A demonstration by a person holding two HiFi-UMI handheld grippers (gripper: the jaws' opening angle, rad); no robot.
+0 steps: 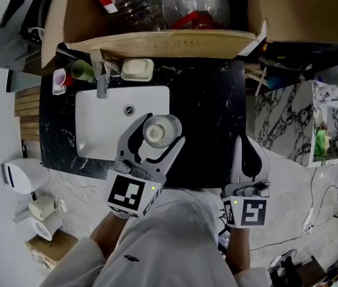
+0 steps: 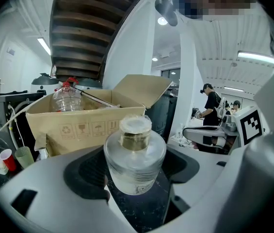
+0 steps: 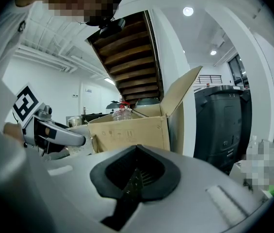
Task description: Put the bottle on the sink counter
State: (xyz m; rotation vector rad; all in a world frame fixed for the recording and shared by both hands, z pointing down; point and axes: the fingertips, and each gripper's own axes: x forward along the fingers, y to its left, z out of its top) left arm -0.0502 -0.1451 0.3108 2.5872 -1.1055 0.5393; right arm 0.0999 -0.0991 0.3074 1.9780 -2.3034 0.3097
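Item: bottle (image 2: 135, 154), clear with a gold collar, long axis upright, clamped between the jaws of our left hand-held gripper (image 1: 160, 133) at the sink basin's (image 1: 100, 127) right edge. The dark surface (image 1: 207, 118) lies just rightward; we cannot tell whether the base touches. Right hand-held gripper (image 3: 127, 191): jaws together, empty, further off. We judge the set-down falls to the left.

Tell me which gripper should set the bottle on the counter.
Left: the left gripper holds the bottle, by the black counter; the right gripper is shut and empty.
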